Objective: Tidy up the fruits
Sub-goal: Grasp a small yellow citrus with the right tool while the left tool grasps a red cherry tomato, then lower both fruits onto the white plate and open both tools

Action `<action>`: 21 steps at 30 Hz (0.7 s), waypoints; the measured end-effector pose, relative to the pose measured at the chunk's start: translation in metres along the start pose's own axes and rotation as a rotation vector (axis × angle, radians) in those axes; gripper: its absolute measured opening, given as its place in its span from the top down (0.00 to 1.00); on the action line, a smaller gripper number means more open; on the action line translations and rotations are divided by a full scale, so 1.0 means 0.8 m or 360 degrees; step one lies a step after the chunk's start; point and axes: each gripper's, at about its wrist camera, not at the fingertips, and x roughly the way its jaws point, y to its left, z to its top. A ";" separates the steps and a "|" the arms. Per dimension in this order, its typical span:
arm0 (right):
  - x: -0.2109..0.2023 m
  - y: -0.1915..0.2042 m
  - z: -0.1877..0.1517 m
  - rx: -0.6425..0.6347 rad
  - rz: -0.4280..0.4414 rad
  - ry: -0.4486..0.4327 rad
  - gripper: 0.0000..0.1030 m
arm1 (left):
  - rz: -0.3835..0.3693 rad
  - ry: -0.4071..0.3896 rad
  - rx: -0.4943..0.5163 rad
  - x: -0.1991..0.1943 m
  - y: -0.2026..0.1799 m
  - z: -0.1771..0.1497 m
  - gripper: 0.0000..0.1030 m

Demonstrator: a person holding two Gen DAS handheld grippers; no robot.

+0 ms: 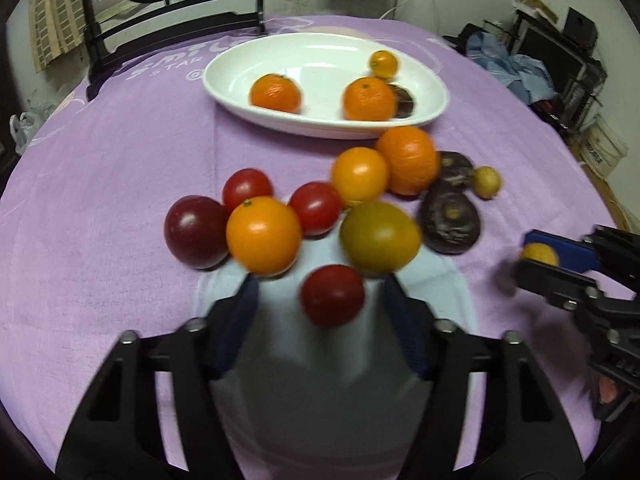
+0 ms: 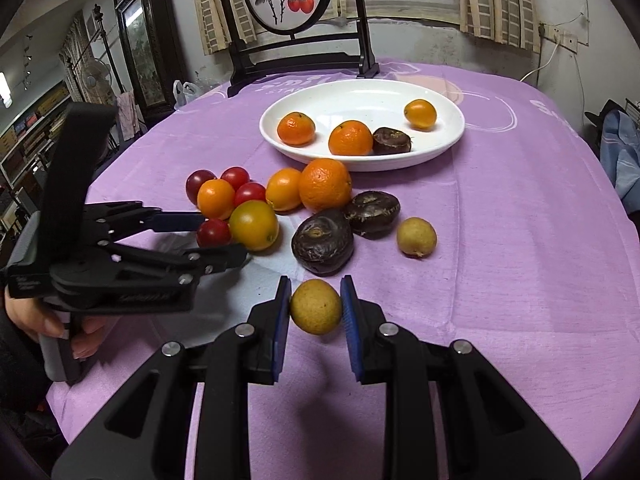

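Note:
A white oval plate (image 2: 448, 140) at the far middle of the purple table holds two mandarins, a small orange fruit and a dark brown fruit. In front of it lies a cluster of tomatoes, oranges (image 2: 325, 184) and dark fruits (image 2: 322, 246). My left gripper (image 1: 320, 292) is open around a red cherry tomato (image 1: 332, 295), its pads not touching it; it also shows in the right wrist view (image 2: 222, 236). My right gripper (image 2: 315, 310) is shut on a small yellow-green fruit (image 2: 315, 306), held just above the cloth; it shows in the left wrist view (image 1: 540, 258).
A second yellow-green fruit (image 2: 416, 237) lies right of the dark fruits. A dark wooden stand (image 2: 296, 52) with a round painting stands behind the plate at the table's far edge. Clutter and shelves lie beyond the table on both sides.

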 end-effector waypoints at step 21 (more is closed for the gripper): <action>0.010 -0.016 0.125 -0.0124 -0.0191 -0.0228 0.75 | -0.0042 -0.0214 -0.0058 -0.040 -0.002 0.131 0.70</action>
